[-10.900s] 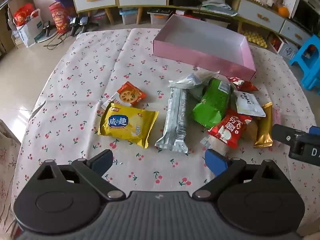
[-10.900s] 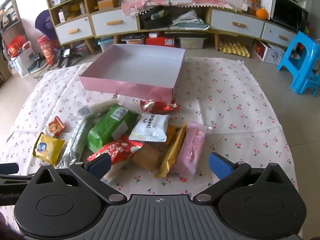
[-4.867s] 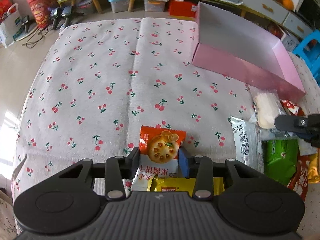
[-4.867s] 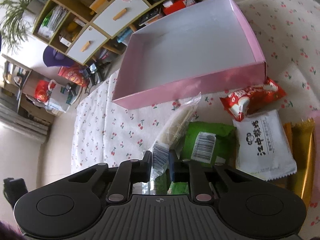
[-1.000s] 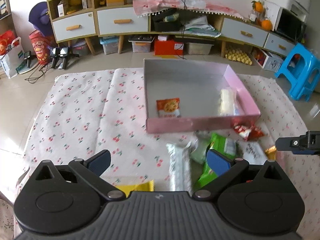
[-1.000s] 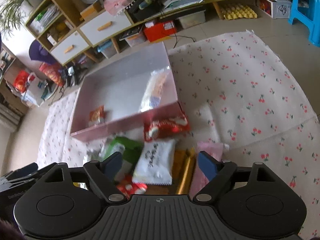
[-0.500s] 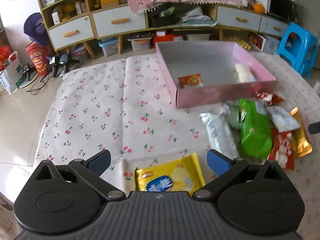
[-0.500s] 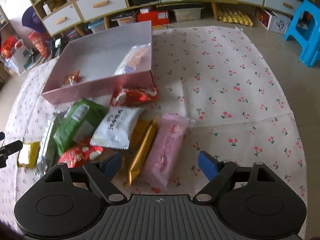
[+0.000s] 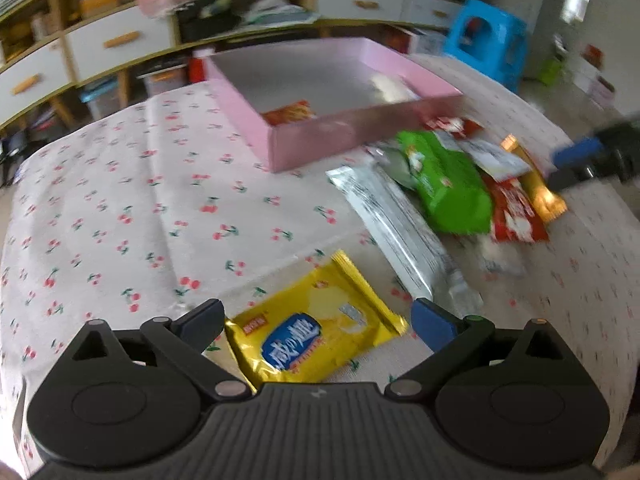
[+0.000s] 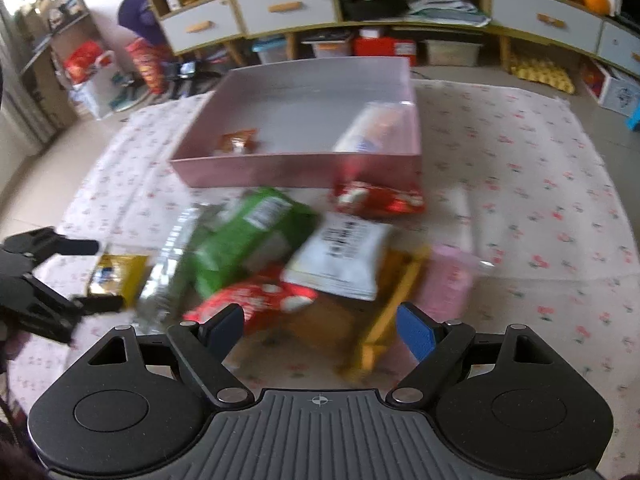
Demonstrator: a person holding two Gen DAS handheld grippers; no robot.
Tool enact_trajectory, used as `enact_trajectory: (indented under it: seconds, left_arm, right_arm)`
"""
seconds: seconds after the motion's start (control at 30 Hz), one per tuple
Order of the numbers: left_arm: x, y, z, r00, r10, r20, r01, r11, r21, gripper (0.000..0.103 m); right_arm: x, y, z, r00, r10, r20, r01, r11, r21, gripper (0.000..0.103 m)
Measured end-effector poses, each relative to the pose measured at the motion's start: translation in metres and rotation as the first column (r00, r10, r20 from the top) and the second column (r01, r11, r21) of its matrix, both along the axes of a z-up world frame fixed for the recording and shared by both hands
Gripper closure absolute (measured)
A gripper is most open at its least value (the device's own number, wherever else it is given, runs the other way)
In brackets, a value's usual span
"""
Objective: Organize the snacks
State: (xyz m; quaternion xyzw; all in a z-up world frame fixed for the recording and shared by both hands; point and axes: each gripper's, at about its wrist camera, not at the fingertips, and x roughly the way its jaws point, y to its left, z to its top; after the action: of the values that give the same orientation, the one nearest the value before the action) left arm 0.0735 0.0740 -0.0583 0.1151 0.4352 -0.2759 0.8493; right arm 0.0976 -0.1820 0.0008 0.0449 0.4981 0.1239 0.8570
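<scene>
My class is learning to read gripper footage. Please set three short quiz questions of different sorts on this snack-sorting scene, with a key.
1. True or false: the pink box holds no snacks.
2. Which packet lies between the left gripper fingers? A green, B yellow, C silver.
3. Fill in: both grippers are ___.

Key:
1. False; an orange packet and a pale packet lie inside.
2. B, the yellow packet, not gripped.
3. Open; the right gripper hovers over the pile.
</scene>
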Motion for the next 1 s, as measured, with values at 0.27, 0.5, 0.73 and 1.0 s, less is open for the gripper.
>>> enact_trajectory:
  seconds: [0.27,0.5,0.73,1.0]
  left_arm:
    - [-0.006,0.001,-0.009,0.996,-0.082,0.027,0.079,0.993,0.086,0.005]
    - [0.006,0.004,-0.015,1.000,-0.021,-0.002,0.021,0.994,0.109,0.010]
    - [0.004,0.006,-0.013,0.994,0.107,-0.012,-0.106,0.991,0.088,0.013]
    - [0.003,-0.001,-0.010,0.945,0.327,-0.031,-0.324,0.943,0.078,0.015]
  right_arm:
    - [0.015,0.032,-0.004,0.998,0.019,-0.059,-0.010,0.988,0.156,0.018]
    - [0.033,0.047,-0.016,0.994,-0.047,-0.095,0.068,0.971,0.231,0.019]
    - [0.045,0.051,-0.033,0.983,-0.145,-0.112,0.169,0.953,0.252,0.025]
    - [0.047,0.058,-0.042,0.982,-0.174,-0.075,0.185,0.968,0.168,0.041]
